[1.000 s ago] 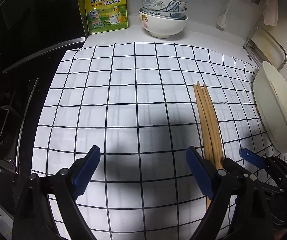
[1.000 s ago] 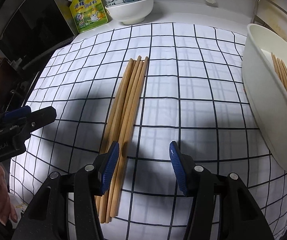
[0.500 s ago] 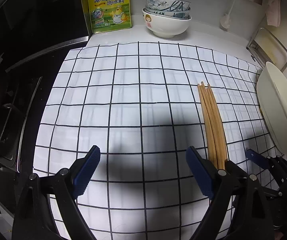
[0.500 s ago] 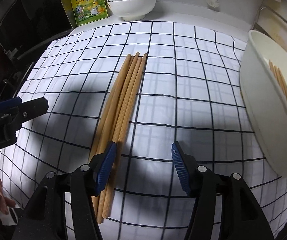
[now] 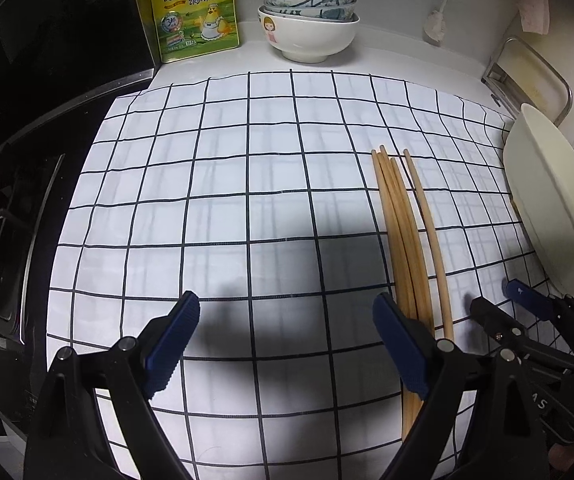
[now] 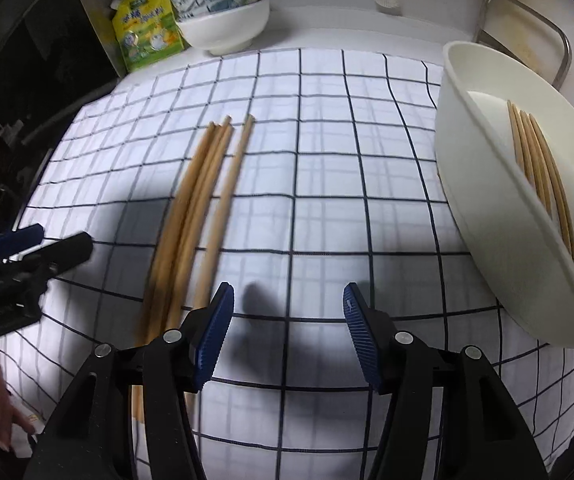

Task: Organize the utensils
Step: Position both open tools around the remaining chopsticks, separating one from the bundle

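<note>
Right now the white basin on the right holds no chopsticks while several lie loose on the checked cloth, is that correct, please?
Not quite: the white basin already holds several chopsticks, as the right wrist view shows. The rest stands: more chopsticks lie loose on the checked cloth.

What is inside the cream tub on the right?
In the right wrist view the tub holds four wooden chopsticks lying side by side along its floor. Its near wall hides their lower ends and the rest of the floor.
</note>
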Demonstrator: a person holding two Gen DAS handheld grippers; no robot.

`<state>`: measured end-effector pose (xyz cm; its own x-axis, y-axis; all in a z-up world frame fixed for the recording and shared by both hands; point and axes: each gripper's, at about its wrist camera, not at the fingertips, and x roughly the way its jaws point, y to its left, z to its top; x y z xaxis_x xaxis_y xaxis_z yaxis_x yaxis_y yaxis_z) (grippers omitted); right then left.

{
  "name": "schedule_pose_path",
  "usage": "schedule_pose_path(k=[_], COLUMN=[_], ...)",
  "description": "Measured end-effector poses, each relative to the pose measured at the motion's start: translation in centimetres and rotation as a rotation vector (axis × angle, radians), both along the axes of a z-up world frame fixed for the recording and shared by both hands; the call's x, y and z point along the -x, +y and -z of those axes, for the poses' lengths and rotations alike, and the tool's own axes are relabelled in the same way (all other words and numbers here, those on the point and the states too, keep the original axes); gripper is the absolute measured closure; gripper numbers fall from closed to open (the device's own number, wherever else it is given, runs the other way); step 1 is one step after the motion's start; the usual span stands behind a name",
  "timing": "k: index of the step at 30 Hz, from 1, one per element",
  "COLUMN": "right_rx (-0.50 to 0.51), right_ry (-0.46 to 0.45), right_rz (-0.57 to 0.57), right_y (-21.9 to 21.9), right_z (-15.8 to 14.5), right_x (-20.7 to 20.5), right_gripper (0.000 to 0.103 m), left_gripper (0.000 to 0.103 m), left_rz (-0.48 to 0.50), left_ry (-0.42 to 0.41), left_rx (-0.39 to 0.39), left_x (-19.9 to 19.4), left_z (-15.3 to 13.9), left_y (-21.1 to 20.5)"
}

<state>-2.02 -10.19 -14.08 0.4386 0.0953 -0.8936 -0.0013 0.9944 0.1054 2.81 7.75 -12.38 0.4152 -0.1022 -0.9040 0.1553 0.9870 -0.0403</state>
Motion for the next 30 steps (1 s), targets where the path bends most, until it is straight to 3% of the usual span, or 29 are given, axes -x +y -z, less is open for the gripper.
schedule_pose_path(k=[8,17,30], right_rx=[0.003,0.075,0.095], right_ry=[0.006,0.023,0.02], right_rz=[-0.054,-0.07,0.034], right_y=[2.1,3.0,-1.7], right_z=[0.3,1.2,1.4], right_x=[-0.7,-1.2,0.1], right_gripper=[0.048,0.048,0.048], left_gripper=[0.015,0.015,0.014], left_rz=[-0.025,-0.046,0.033], left_ry=[-0.003,-0.003,0.024], left_rx=[-0.004,-0.013,0.025], left_x=[0.0,0.1,0.9], left_z=[-0.2,-0.1,1.4], left_y=[1.0,1.4,-1.9])
